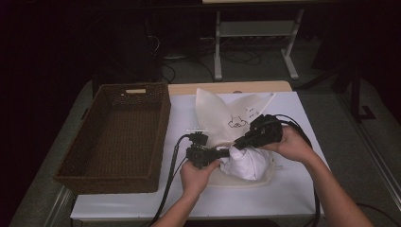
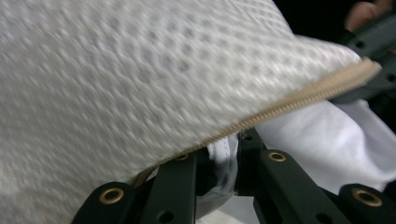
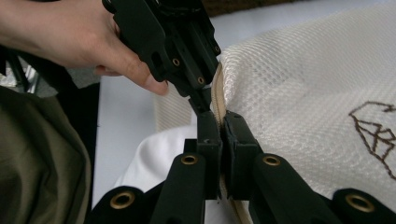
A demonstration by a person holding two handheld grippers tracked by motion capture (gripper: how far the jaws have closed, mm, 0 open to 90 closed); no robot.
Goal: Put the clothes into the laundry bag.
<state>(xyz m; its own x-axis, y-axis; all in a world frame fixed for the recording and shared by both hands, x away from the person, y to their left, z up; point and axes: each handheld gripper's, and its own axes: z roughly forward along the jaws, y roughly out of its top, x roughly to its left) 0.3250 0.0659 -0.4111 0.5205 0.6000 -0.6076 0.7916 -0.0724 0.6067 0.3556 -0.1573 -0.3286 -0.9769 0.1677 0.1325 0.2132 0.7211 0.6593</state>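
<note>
1. Mid-table, beside a wicker basket (image 1: 113, 135): mesh bag (image 1: 215, 113) with white cloth (image 1: 246, 163) bulging from its zip opening
2. Left gripper (image 2: 224, 161) clamped on white cloth; right gripper (image 3: 220, 140) clamped on the bag's zip edge (image 3: 217, 98)
3. Step in hand, likely: stuffing cloth into the bag
4. Next: hold edge open, push cloth deeper
5. Zip slider and bag interior hidden; left gripper view blurred
</note>
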